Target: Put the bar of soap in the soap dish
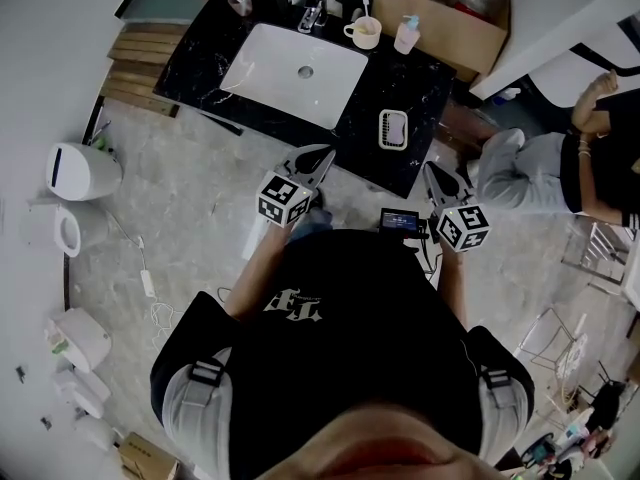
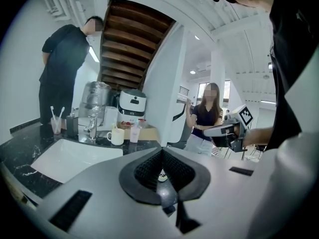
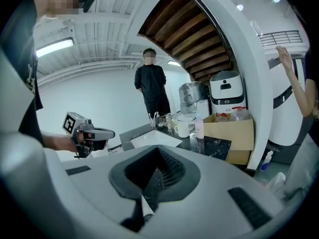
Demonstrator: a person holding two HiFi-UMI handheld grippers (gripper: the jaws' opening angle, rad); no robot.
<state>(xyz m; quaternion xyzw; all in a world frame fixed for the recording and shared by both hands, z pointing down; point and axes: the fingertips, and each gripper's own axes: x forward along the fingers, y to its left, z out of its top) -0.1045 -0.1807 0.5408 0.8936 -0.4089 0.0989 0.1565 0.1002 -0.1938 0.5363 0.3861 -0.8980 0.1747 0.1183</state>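
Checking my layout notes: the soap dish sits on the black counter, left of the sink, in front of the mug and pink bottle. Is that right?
Not quite. The soap dish sits on the black counter, right of the sink, not left, in front of the mug and pink bottle. The head view shows it.

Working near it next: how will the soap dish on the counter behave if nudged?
The soap dish looks small and slatted, so probably light. It lies flat on the glossy black counter, so it would likely slide rather than tip. Near the front edge, it might fall off.
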